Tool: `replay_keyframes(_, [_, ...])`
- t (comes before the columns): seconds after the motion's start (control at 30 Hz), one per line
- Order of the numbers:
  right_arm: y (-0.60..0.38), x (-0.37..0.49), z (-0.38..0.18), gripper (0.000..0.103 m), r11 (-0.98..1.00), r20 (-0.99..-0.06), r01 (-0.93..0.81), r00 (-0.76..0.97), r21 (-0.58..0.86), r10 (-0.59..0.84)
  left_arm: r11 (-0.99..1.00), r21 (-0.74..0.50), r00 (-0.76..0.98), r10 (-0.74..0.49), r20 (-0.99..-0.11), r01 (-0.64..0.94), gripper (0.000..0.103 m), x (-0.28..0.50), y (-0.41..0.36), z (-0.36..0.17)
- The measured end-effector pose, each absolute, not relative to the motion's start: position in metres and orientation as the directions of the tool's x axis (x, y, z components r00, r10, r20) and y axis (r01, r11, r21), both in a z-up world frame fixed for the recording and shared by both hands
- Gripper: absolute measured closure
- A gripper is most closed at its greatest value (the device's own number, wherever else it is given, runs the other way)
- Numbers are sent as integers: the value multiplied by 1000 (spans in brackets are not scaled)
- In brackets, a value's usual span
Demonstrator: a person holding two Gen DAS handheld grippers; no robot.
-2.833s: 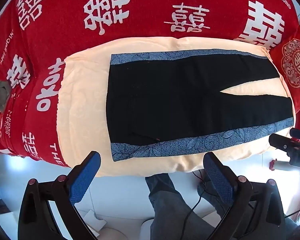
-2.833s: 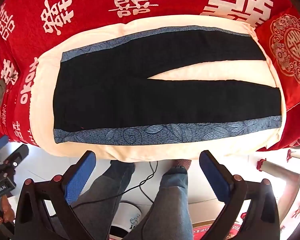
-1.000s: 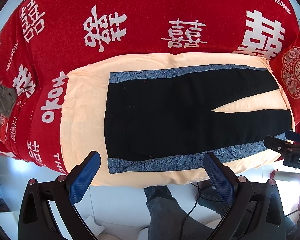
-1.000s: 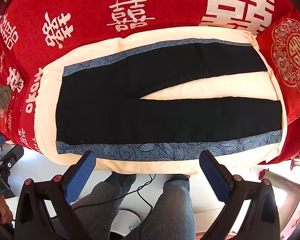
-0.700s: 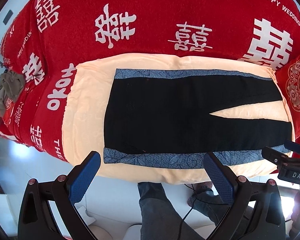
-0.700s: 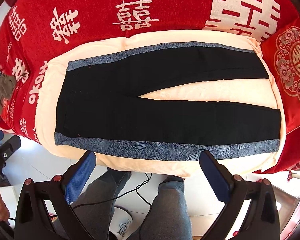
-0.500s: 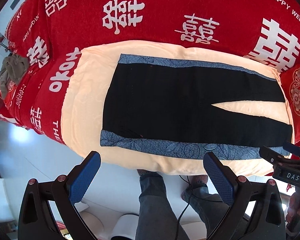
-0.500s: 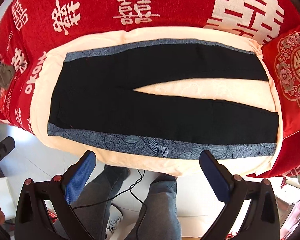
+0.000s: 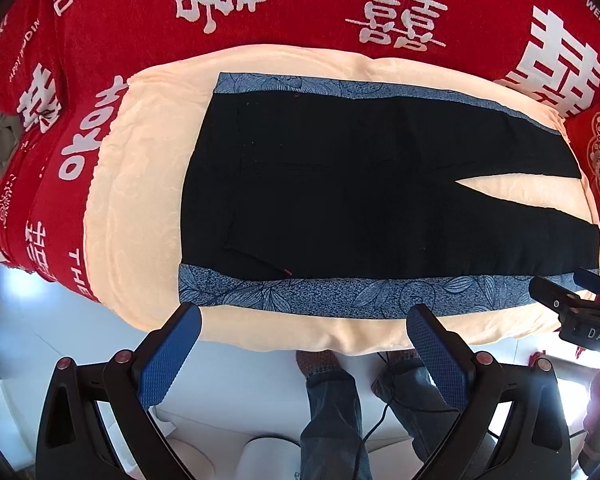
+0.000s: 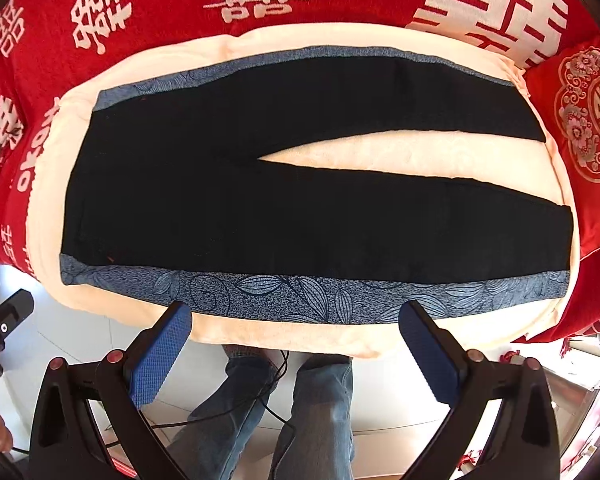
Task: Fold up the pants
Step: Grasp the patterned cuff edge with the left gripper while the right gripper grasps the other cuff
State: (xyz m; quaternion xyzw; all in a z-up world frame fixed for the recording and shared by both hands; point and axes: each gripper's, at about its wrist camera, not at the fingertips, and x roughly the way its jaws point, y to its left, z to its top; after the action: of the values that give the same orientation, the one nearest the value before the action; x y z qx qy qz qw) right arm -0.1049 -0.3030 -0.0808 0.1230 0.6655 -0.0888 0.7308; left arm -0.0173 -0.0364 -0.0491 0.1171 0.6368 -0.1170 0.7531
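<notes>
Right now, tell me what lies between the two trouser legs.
Only bare cream blanket: a wedge of it shows between the two legs of the black pants, widening toward the hems. The right wrist view shows it best.

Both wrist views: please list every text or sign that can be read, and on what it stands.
"DAS": right gripper, rest cut off.
"WEDDING", before it "APPY": red cover, upper right edge.
"THE": same cover, lower left edge.
Large white double-happiness characters: across the cover.
Small side lettering: too blurred.
Pants: no text.
</notes>
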Motion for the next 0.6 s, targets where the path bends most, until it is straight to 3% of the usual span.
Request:
replay_keyframes(0.37, [-287, -99, -136, 0, 959, -995, 277, 93, 62, 38, 954, -5, 163, -57, -985, 300, 0, 0, -22, -121])
replay_keyframes(0.5, [-289, -103, -137, 0, 880, -922, 296, 235, 370, 309, 962, -32, 182, -85, -980, 273, 0, 2, -8, -129])
replay_keyframes(0.6, [-285, -108, -156, 2, 688, -750, 300, 304, 661, 588, 967, -101, 188, -147, -971, 234, 0, 5, 11, -133])
